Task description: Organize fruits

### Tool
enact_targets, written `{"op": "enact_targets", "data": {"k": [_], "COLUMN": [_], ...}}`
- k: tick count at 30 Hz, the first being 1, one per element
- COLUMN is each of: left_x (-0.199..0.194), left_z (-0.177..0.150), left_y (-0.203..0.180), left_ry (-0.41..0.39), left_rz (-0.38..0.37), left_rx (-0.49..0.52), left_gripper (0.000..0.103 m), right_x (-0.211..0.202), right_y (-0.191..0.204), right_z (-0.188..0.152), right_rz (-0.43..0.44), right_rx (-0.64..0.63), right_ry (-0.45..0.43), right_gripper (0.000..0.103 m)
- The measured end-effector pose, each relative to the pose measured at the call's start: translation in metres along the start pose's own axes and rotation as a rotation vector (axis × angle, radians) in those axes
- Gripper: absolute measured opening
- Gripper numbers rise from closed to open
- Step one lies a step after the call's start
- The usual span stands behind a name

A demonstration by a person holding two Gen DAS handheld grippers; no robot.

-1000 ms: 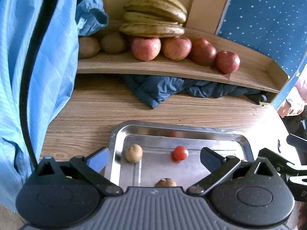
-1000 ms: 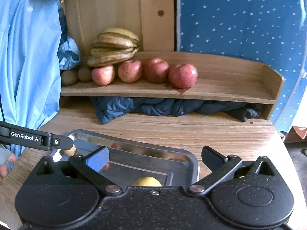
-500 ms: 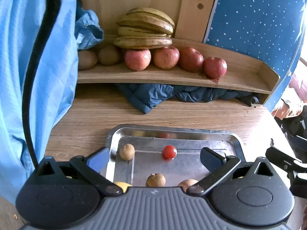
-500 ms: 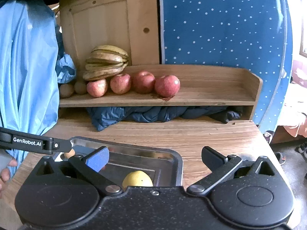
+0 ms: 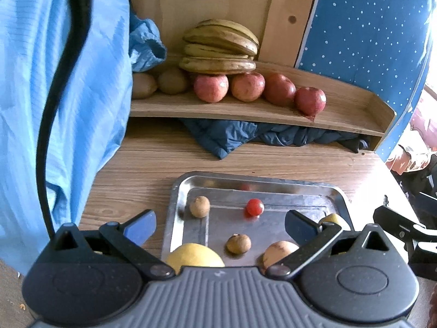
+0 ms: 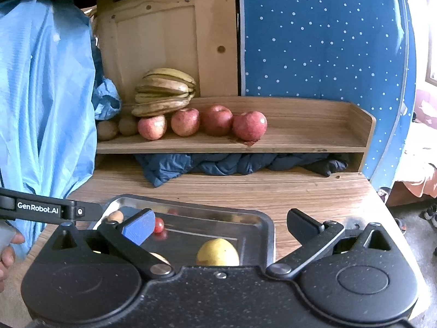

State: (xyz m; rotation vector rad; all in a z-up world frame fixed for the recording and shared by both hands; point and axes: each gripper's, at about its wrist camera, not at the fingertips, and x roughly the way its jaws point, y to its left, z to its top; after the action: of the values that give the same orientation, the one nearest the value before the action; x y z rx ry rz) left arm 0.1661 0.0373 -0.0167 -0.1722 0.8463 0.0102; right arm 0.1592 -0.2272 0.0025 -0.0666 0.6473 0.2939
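A steel tray [image 5: 177, 191] [image 6: 262, 218] lies on the wooden table. In it I see a cherry tomato [image 5: 254, 207] [image 6: 159, 224], two small brown fruits [image 5: 200, 206] [image 5: 238, 243], a tan fruit [image 5: 278, 250] and two yellow fruits [image 5: 195, 254] [image 6: 217, 252]. On the shelf [image 5: 245, 109] [image 6: 300, 139] sit bananas [image 5: 220, 46] [image 6: 164, 91], several red apples [image 5: 210, 88] [image 6: 249, 124] and two kiwis [image 5: 172, 80] [image 6: 107, 129]. My left gripper [image 5: 220, 222] hangs open above the tray's near side. My right gripper [image 6: 221, 222] is open over the tray's right end.
A blue garment [image 5: 54, 82] [image 6: 46, 95] hangs at the left with a black cable [image 5: 52, 109] across it. Dark blue cloth [image 5: 259, 134] [image 6: 232, 164] is stuffed under the shelf. A blue dotted panel [image 6: 322, 35] stands behind. The table's right edge [image 6: 382, 205] drops to the floor.
Both grippers have pulled back and up from the shelf. More of the tray and its fruits now shows in each view. Both stay open.
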Motion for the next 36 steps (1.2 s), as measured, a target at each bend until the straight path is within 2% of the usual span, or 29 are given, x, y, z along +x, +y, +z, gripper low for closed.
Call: {"op": "enact_targets", "data": {"k": [14,25,36], "left_x": [-0.032,-0.061,-0.08], "left_z": [-0.017,-0.03,-0.047], "left_y": [0.03,0.046,0.037], "left_ry": [-0.022,-0.072,-0.084], "left_rz": [-0.044,-0.078,-0.077], "left_rx": [0.037,0.034,0.047], "left_gripper": [0.103,0.103,0.103], "right_x": [-0.037,-0.08,-0.109], "right_y": [0.036,0.055,0.058], "right_z": [-0.012,-0.018,-0.04], "right_rz": [-0.102,-0.166,-0.181], "right_rx": [0.042,0.055,0.071], "right_ry": [-0.029,-0.096,-0.1], "right_gripper": [0.102,0.102,0.102]}}
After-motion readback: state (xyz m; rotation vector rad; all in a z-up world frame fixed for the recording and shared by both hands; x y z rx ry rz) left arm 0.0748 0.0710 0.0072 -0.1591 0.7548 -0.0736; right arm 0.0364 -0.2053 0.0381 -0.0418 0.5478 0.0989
